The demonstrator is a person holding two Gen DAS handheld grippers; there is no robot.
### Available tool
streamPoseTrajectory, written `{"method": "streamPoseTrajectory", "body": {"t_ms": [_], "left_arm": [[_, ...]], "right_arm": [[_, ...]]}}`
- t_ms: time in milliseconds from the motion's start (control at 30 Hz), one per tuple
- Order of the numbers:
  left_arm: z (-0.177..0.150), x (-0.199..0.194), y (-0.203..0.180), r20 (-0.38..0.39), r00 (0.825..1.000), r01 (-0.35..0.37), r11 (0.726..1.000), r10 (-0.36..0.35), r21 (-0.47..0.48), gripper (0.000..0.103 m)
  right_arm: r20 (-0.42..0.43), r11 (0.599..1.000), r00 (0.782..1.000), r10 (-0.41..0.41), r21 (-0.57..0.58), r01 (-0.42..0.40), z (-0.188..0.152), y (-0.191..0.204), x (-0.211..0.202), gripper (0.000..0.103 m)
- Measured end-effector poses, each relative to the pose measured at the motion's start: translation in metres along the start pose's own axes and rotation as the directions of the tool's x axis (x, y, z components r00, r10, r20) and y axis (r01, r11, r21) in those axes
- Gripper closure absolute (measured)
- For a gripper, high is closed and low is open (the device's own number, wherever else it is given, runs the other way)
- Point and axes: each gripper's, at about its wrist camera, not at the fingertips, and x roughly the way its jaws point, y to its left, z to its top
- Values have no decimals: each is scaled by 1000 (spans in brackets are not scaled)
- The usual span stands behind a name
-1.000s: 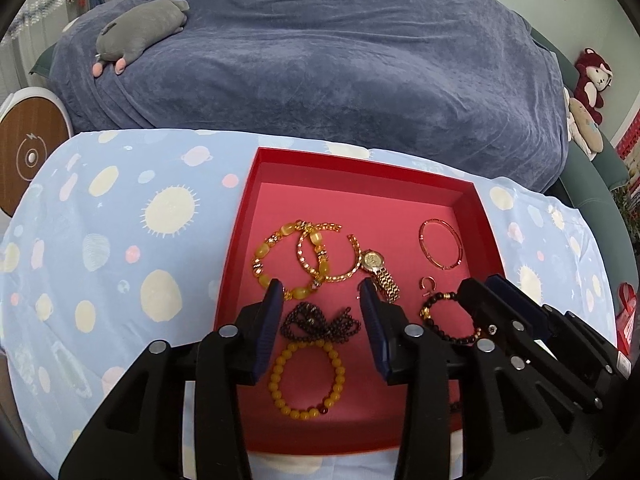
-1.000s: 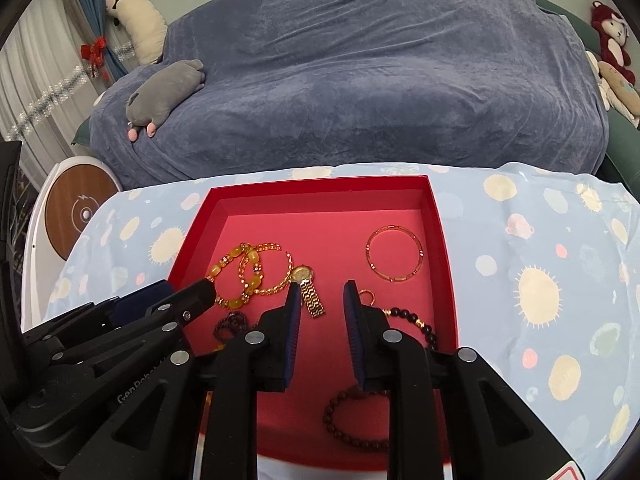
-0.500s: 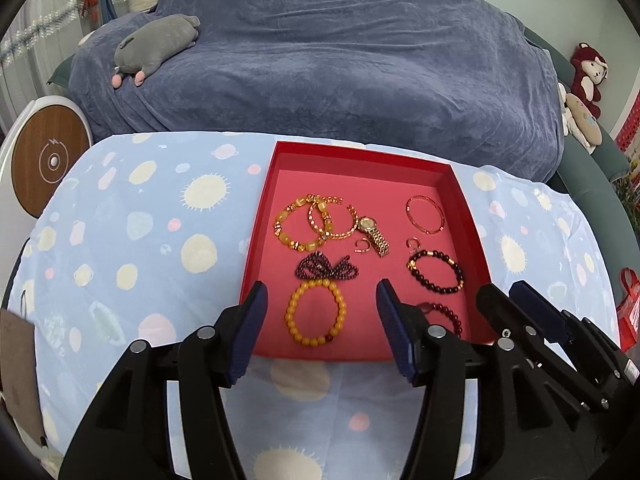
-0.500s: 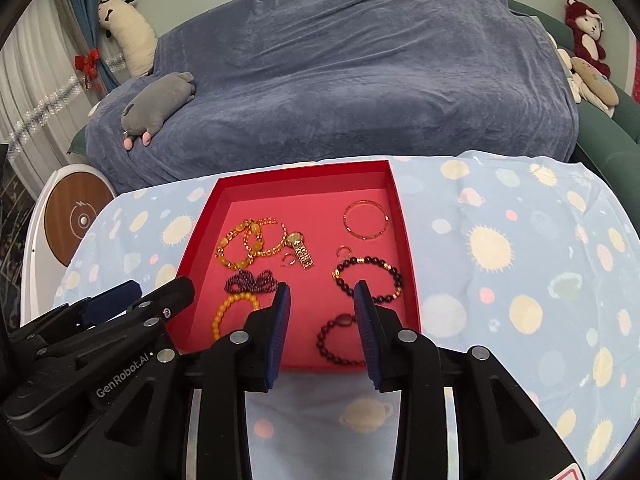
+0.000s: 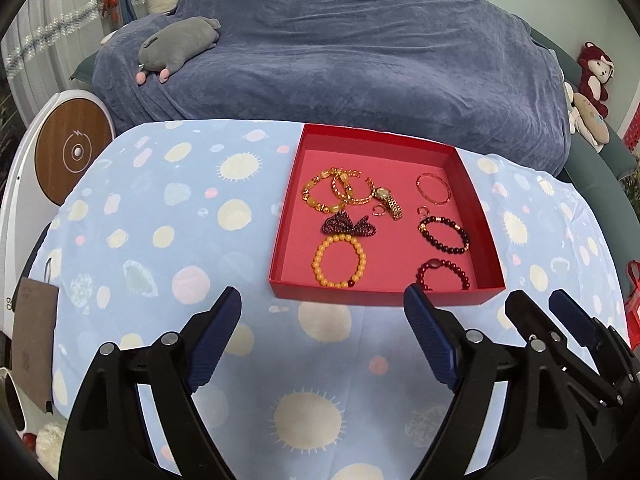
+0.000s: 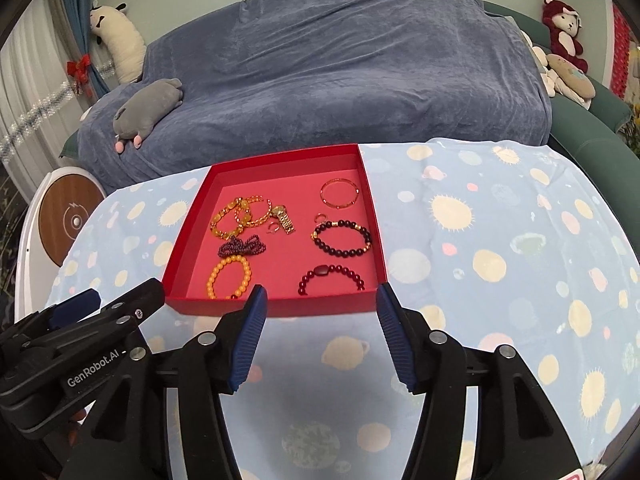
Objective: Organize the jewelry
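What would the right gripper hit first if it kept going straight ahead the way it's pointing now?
Probably the near wall of the red tray: the right gripper, open and empty, points straight at it. If it passes above the wall, the dark red bead bracelet comes next. Depth is uncertain.

Black tongs, ribbed blue pads, apparently "GenRobot.AI" marking.

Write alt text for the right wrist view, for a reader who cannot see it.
A shallow red box on a pale blue planet-print cloth holds beaded bracelets, a thin gold bangle and a gold watch. The right gripper hangs open and empty just short of the box, with the left gripper lower left.
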Motion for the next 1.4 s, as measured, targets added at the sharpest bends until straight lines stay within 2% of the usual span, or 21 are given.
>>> {"method": "streamPoseTrajectory", "body": {"t_ms": [167, 433, 700, 833, 1033, 1400], "left_arm": [[-11, -6, 3, -8, 1000, -17, 1000, 17, -7, 22], [-23, -14, 10, -5, 999, -32, 999, 32, -28, 14], [-32, -18, 9, -6, 999, -43, 999, 43, -14, 9], [-33, -20, 13, -10, 999, -36, 999, 36, -32, 8], [-34, -22, 14, -5, 999, -47, 999, 46, -23, 7], [-31, -22, 9, 9, 998, -65, 998, 65, 1, 7]], "right_arm": [[-4, 1000, 1000, -5, -4, 5, -9, -1, -8, 40], [-5, 999, 999, -42, 7, 42, -19, -6, -18, 19], [2, 997, 997, -71, 0, 71, -24, -9, -24, 17], [27, 997, 997, -79, -3, 79, -25, -10, -28, 7], [53, 998, 996, -66, -2, 66, -25, -9, -33, 7], [53, 997, 995, -81, 3, 81, -21, -10, -33, 7]]}}
